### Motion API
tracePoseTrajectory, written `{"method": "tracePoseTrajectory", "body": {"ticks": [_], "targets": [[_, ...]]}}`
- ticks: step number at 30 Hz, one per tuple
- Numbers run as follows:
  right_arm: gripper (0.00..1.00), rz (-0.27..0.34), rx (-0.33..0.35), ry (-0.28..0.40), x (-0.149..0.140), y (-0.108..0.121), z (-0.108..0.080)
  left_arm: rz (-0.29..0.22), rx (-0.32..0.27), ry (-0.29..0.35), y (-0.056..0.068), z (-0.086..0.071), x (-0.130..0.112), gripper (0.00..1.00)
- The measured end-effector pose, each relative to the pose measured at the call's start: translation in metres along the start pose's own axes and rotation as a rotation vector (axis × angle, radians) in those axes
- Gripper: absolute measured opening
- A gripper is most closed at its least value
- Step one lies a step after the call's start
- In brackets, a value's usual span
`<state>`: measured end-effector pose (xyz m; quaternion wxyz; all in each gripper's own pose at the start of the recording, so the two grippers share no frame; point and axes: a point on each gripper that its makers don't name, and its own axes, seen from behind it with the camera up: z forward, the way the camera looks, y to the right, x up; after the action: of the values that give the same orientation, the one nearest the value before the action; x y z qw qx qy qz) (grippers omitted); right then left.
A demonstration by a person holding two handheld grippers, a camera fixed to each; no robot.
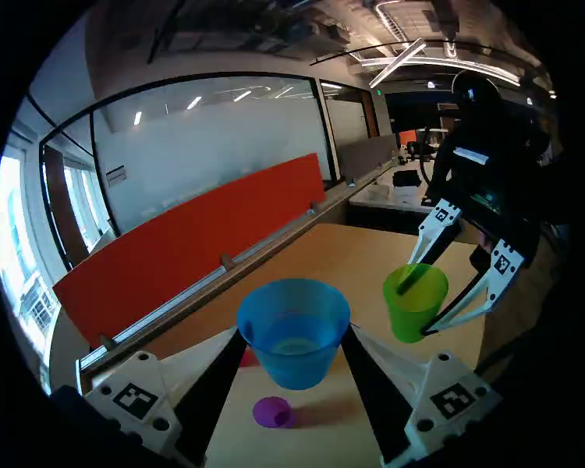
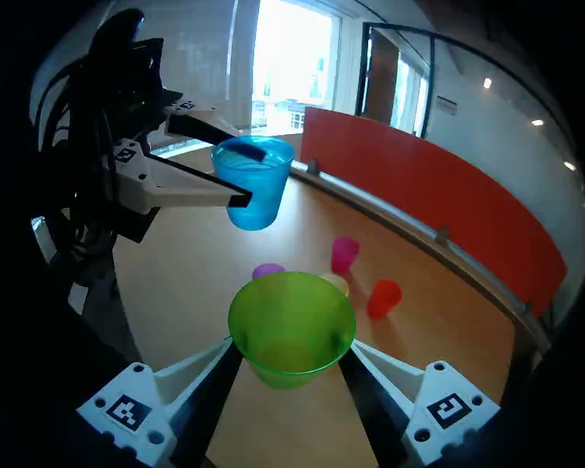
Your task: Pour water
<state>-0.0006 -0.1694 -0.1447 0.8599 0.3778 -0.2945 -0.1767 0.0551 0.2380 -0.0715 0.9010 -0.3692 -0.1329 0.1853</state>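
Closest to the lens in the left gripper view, the left tool (image 1: 294, 337) is seen narrowed onto a translucent blue cup (image 1: 293, 312), whose wall is pressed from both sides by the dark pads. The cup is held upright with its mouth at 12 o'clock, clear of the wooden counter (image 1: 355, 249). Whether water lies in it cannot be told through the tinted plastic. At 6 o'clock beneath it, a small purple cup (image 1: 273, 412) is seen resting on the counter. At 3 o'clock, farther off, a green cup (image 1: 415, 300) is gripped by the right tool (image 1: 419, 308), one dark pad being visible through the translucent wall. A long red partition (image 1: 191, 242) is run along the counter's far edge from 9 o'clock toward 1 o'clock. In the right gripper view, the green cup is clamped between the right tool's two fingers at 6 o'clock, its open mouth turned toward the camera. The blue cup is found at 11 o'clock, held in the air by the left tool, apart from the green cup and higher in the frame. Between 12 and 2 o'clock past the green rim, four small cups are seen on the counter: the purple one, a pink cup (image 2: 344, 253), a yellow cup (image 2: 335, 282) partly hidden by the green cup, and a red cup (image 2: 384, 298). A bright window (image 2: 292, 62) is seen at 12 o'clock.
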Motion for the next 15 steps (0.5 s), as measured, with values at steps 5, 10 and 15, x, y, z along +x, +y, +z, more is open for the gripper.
{"method": "tracePoseTrajectory", "body": {"ticks": [5,10,15], "targets": [[0.85,0.0,0.012,0.001,0.001,-0.002,-0.002,0.056,-0.008,0.018,0.004,-0.001,0.008,0.85],[0.85,-0.009,0.017,0.002,0.004,-0.003,-0.004,0.104,-0.02,0.034,0.008,0.0,0.016,0.85],[0.86,-0.011,0.021,0.007,0.007,-0.005,-0.005,0.141,-0.029,0.046,0.011,0.002,0.024,0.85]]}}
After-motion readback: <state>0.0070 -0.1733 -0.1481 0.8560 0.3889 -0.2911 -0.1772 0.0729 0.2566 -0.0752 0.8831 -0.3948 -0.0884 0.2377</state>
